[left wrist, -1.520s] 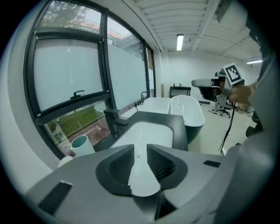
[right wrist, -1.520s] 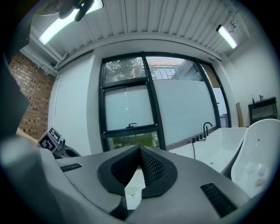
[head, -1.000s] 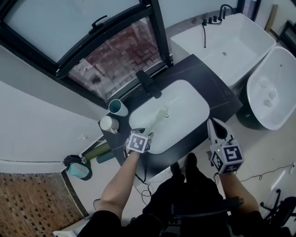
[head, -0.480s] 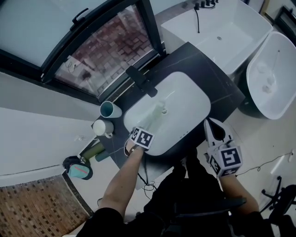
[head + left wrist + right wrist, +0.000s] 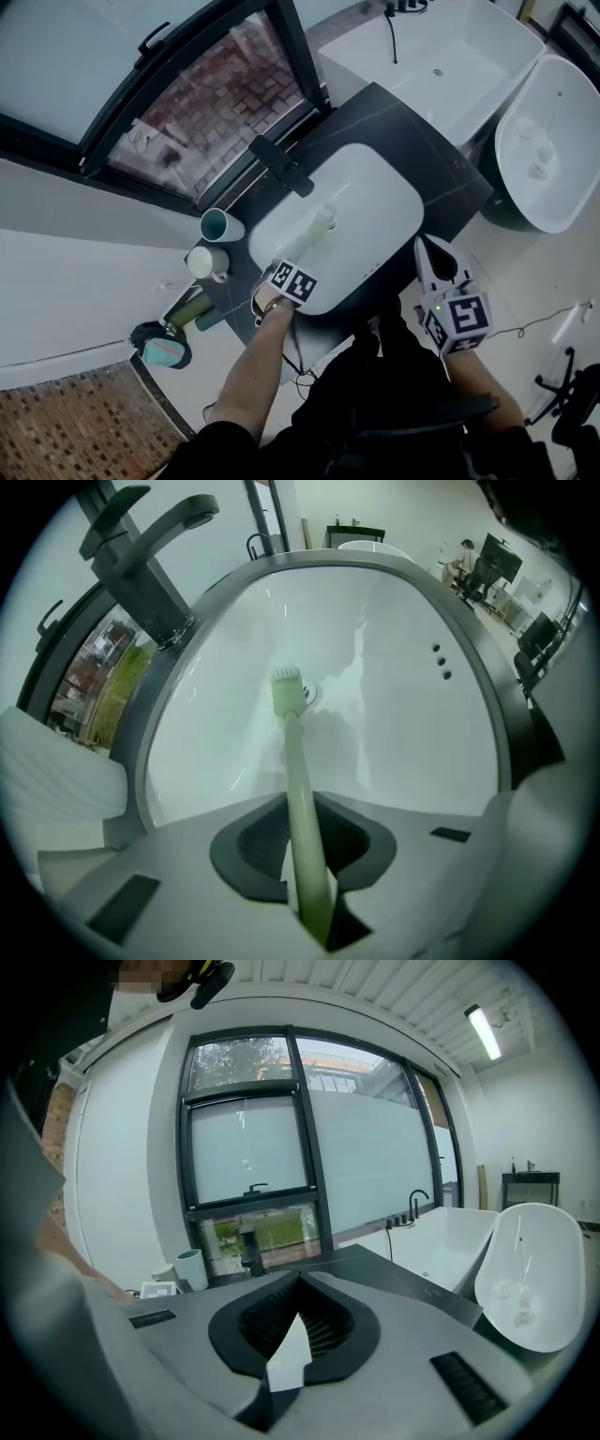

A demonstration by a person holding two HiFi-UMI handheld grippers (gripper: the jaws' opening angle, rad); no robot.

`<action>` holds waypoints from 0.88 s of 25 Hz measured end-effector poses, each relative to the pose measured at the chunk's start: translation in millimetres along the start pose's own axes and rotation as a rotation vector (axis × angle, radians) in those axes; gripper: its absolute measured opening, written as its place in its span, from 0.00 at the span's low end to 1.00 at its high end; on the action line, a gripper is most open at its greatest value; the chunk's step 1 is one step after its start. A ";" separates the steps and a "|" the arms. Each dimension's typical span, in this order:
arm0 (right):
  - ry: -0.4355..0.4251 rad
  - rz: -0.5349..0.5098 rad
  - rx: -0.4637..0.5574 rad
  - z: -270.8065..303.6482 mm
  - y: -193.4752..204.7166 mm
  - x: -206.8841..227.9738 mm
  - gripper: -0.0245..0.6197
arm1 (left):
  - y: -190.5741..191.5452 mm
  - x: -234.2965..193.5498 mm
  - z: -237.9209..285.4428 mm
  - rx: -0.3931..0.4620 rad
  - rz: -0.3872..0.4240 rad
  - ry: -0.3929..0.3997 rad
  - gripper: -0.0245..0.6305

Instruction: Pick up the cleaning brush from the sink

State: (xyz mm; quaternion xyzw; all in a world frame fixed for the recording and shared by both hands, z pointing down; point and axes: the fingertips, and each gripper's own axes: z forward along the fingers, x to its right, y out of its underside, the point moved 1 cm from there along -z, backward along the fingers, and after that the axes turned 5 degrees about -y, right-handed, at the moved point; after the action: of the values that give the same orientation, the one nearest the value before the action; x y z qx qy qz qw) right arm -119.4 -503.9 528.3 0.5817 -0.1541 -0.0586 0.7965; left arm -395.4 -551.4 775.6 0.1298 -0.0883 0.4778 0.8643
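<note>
A pale green cleaning brush (image 5: 314, 234) lies in the white sink (image 5: 384, 202), its head near the drain and its handle running toward the near-left rim. My left gripper (image 5: 292, 265) points steeply down over that handle end. In the left gripper view the handle of the brush (image 5: 295, 761) runs straight between the jaws of the left gripper (image 5: 302, 808), which are closing and squeeze it on both sides. My right gripper (image 5: 433, 248) hovers off the counter's front right corner, away from the sink, shut with nothing in it. The right gripper (image 5: 298, 1279) faces the window.
A black faucet (image 5: 281, 166) stands at the sink's far rim. A teal cup (image 5: 221, 225) and a white mug (image 5: 206, 262) sit on the black counter's left end. A white bathtub (image 5: 469, 66) and an oval tub (image 5: 553, 131) stand to the right. Windows run behind.
My left gripper has dropped into the near-left end of the sink and closed round the brush handle. The right gripper has sunk a little beside the counter.
</note>
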 end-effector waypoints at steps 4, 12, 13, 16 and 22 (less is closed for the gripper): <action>0.012 0.005 0.008 -9.2 -3.7 3.5 0.02 | 1.1 -5.8 -8.8 0.014 -0.018 -0.021 0.12; 0.017 -0.001 0.042 -30.4 -25.2 0.4 0.02 | 0.4 0.1 -56.9 0.078 -0.035 -0.022 0.12; 0.015 -0.006 0.048 -33.1 -28.3 -0.3 0.02 | 0.1 1.1 -66.1 0.094 -0.047 -0.022 0.12; 0.009 -0.005 0.062 -47.2 -35.9 -4.5 0.02 | 3.1 4.6 -100.7 0.159 -0.104 -0.020 0.12; -0.040 -0.009 0.098 -80.8 -54.0 15.1 0.02 | -9.1 33.1 -190.4 0.316 -0.271 -0.038 0.12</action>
State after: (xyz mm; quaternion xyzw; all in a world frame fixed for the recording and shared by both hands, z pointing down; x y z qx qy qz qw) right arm -75.1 -451.8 457.7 0.6192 -0.1703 -0.0663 0.7636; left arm -364.7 -470.7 602.5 0.2834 -0.0103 0.3626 0.8878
